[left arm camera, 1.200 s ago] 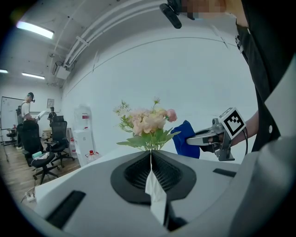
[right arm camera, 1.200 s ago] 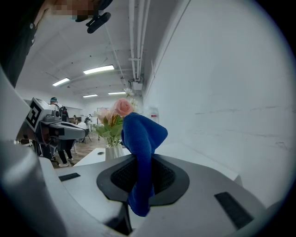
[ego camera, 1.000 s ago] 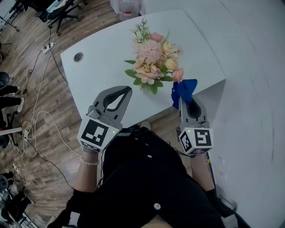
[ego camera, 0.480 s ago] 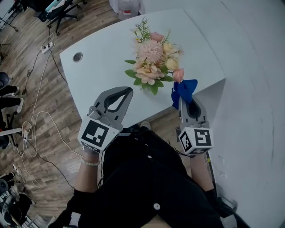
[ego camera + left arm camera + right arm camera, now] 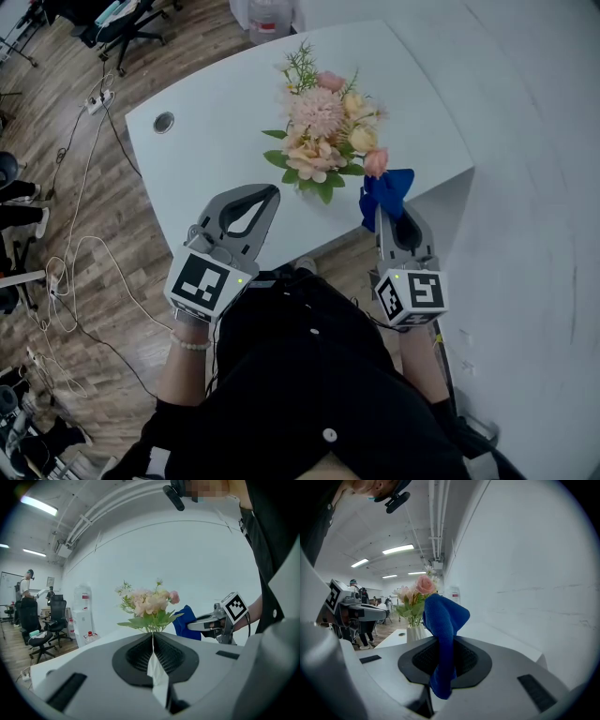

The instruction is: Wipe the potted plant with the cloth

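Right claw (image 5: 381,212) pinches bunched blue cloth (image 5: 388,188) — beside pink-peach potted plant (image 5: 323,131).

No word, number or brand can be read. Behind the fingers of the left gripper (image 5: 269,191) and the right gripper (image 5: 381,212), the left cube (image 5: 202,281) and right cube (image 5: 414,292) bear only black-and-white square markers. Beyond the left fingertips, the red label on the water jug (image 5: 83,595) is too small to read.
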Tool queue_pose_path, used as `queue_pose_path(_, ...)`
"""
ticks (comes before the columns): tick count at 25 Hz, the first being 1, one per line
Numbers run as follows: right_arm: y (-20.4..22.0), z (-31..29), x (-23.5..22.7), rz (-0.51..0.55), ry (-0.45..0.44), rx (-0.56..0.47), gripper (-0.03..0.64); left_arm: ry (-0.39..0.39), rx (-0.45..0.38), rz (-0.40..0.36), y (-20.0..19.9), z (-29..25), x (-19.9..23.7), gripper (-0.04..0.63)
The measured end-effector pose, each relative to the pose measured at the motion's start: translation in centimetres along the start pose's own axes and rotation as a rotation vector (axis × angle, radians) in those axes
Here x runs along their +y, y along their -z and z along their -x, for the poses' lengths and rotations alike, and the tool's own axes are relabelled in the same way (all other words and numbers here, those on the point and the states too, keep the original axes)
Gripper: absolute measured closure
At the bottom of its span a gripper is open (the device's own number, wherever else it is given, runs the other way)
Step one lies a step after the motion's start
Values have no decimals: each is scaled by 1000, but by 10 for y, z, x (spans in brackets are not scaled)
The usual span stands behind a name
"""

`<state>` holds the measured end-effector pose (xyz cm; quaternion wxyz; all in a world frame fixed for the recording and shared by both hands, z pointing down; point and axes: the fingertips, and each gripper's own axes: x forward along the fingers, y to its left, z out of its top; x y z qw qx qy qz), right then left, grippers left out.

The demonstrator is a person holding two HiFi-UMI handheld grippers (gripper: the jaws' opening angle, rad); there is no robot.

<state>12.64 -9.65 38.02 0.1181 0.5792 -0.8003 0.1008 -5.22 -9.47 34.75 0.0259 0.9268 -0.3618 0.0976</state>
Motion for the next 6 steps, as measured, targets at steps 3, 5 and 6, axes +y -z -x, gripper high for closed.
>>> queue_pose_path(3, 0, -1, 0, 0, 0, 4, 537, 5, -2, -9, 0, 0, 1, 577)
queue_pose_path(5, 0, -1, 0, 1, -1, 5, 537, -5, 9, 15, 0, 0, 1, 577)
queue_pose_path(6, 0, -1, 0, 2, -2, 6, 537, -9, 13, 25, -1, 0, 1, 577)
